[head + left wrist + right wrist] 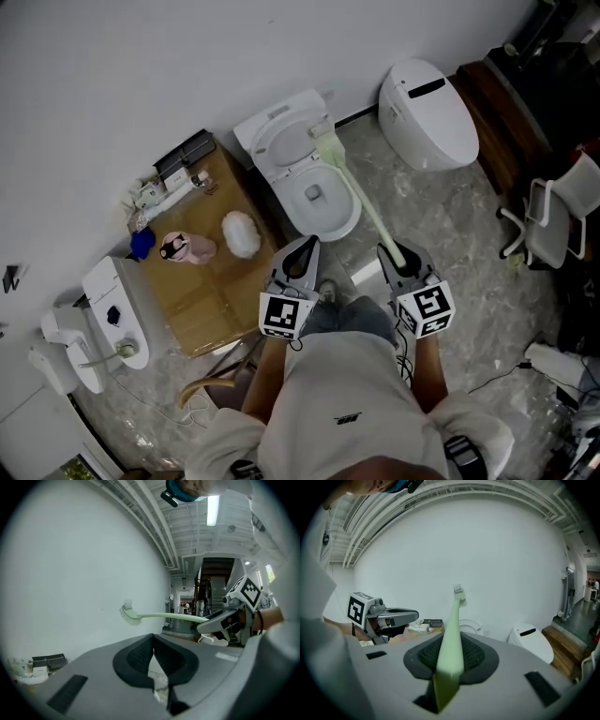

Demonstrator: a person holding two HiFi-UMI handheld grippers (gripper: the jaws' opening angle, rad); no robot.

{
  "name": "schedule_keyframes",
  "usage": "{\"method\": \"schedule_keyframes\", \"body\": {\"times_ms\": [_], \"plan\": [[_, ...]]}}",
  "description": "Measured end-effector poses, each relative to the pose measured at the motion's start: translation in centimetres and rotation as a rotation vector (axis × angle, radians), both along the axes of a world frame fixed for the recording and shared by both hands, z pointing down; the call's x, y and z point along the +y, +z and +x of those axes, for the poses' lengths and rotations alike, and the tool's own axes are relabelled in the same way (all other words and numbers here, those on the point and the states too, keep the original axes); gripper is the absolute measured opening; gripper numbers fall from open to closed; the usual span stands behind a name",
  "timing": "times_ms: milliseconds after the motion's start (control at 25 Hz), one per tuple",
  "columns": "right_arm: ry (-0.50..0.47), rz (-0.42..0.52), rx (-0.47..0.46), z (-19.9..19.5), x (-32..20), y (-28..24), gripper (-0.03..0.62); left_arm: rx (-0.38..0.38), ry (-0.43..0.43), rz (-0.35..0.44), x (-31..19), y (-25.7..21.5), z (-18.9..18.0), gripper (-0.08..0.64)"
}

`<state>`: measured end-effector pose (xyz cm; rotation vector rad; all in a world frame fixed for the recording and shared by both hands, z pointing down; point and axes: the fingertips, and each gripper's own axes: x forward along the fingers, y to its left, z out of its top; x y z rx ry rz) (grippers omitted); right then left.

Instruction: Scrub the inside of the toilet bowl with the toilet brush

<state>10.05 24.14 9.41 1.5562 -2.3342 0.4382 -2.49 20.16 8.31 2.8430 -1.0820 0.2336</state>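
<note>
Now, head view: R gripper (394, 253) clamped on handle of pale-green toilet brush (361, 199). Bristle end sits over rear rim of toilet bowl (349, 225); contact w/ rim unclear. L gripper (307, 244) just beside bowl front, apart from brush.
L gripper view: pads (138, 656) meet at tips, nothing btwn them. Brush crosses frame toward R gripper.
R gripper view: jaws narrow, pinching handle; bristle end tilted up, bowl behind it.
</note>
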Motion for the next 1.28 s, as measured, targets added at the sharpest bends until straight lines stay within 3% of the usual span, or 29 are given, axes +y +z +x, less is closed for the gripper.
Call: {"method": "schedule_keyframes", "body": {"times_ms": [400,960,1280], "plan": [[-0.045,-0.121,0.017,2.0,-4.8,5.2,0.064,-0.018,-0.032,-0.095,-5.5,6.0,0.8,0.009],[-0.201,-0.307,0.027,3.8,-12.0,14.1,0.064,-0.032,-0.143,-0.213,-12.9,14.2,3.2,0.009],[-0.297,-0.416,0.060,4.0,-14.6,21.0,0.064,-0.052,-0.213,-0.316,-14.6,20.5,3.8,0.009]]}}
